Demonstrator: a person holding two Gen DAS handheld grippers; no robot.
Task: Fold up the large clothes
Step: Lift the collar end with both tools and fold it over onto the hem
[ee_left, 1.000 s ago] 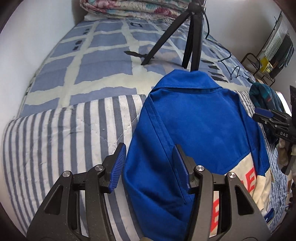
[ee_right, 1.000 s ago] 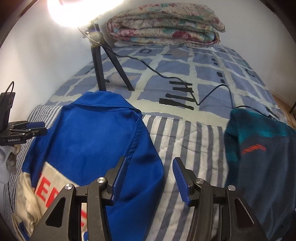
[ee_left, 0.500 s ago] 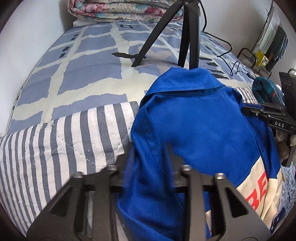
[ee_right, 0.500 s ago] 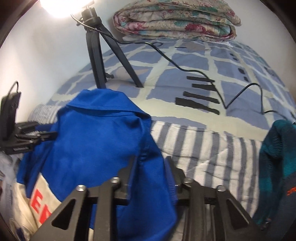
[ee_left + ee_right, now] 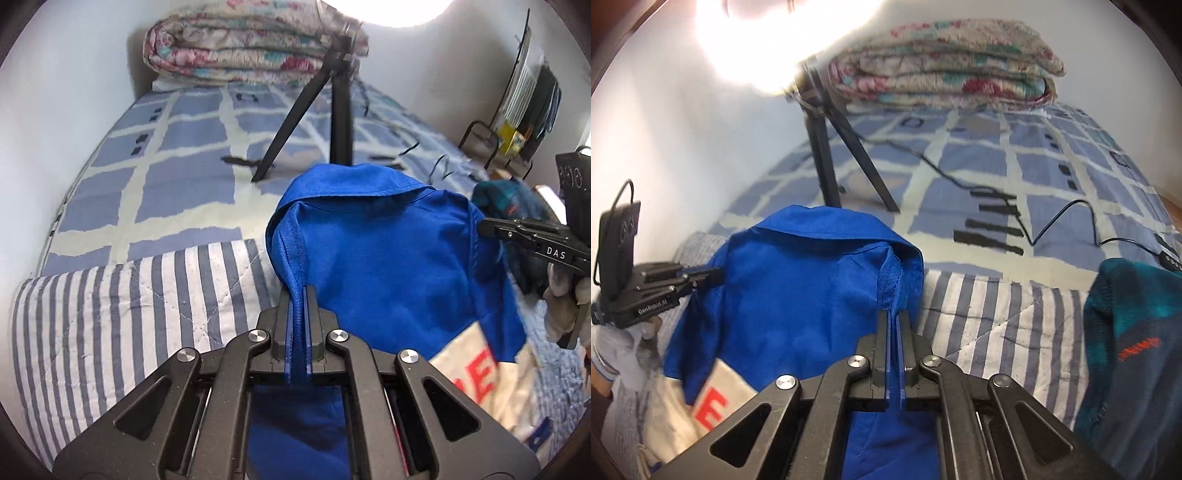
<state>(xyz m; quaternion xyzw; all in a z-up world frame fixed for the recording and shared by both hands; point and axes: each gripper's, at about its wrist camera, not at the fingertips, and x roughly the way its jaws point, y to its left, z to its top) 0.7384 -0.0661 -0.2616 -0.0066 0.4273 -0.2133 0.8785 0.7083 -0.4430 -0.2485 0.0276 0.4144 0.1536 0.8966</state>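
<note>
We angled the left gripper (image 5: 296,317) downward, its fingers (image 5: 283,325) just clamped onto the left shoulder seam of the blue jacket (image 5: 388,258), which hung raised over the striped quilt (image 5: 129,314) on the bed (image 5: 177,177). To its right, the right gripper (image 5: 894,343), tilted likewise, had just clenched the opposite shoulder seam.

two claws (image 5: 296,295) (image 5: 893,321), two garments (image 5: 388,258) (image 5: 1130,350), one tripod (image 5: 332,107), one folded quilt (image 5: 251,51)
</note>
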